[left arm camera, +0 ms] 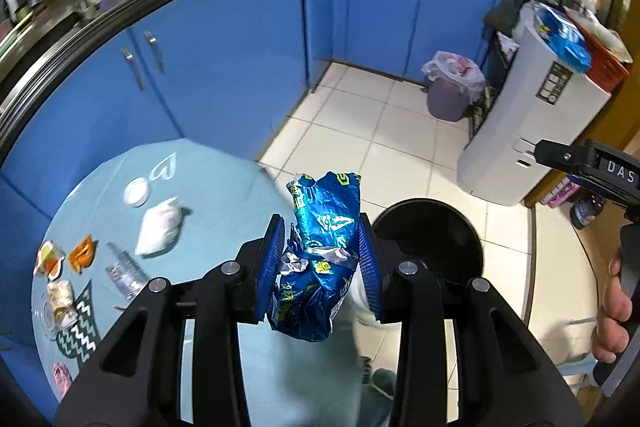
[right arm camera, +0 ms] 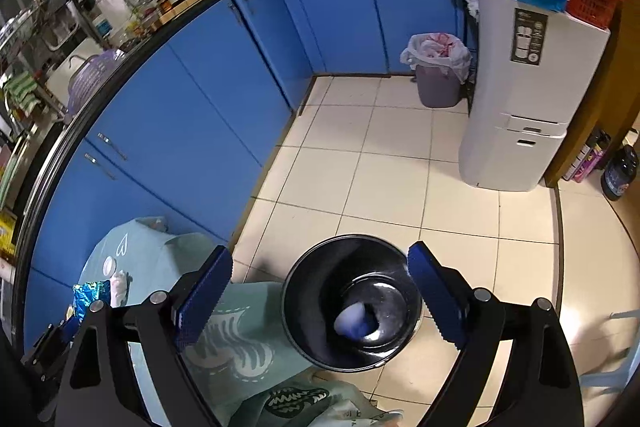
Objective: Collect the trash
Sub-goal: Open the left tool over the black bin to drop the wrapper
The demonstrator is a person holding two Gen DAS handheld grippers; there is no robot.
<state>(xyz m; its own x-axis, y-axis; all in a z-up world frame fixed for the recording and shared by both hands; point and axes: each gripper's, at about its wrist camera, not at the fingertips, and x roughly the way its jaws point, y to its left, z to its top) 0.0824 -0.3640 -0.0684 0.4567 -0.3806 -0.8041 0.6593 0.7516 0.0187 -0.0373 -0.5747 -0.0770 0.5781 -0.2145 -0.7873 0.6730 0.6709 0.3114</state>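
The left gripper (left arm camera: pixel 322 259) is clamping a crumpled blue wrapper (left arm camera: pixel 324 247) just beside the black bin (right arm camera: pixel 352 303). The right gripper (right arm camera: pixel 320 299) is hanging spread and empty over the bin, which is already holding one item. Several scraps (left arm camera: pixel 158 227) are waiting on the worktop (left arm camera: pixel 208 167) beside the bin.

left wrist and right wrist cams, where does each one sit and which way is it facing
Left wrist: rides the left gripper, looking down along its fingers at the blue wrapper clamped between them, table beyond; the person's right hand shows at the edge.
Right wrist: rides the right gripper, open, looking down into the black bin; the left gripper appears far left.
Shared: black bin, blue cabinets, white appliance, lined bin.
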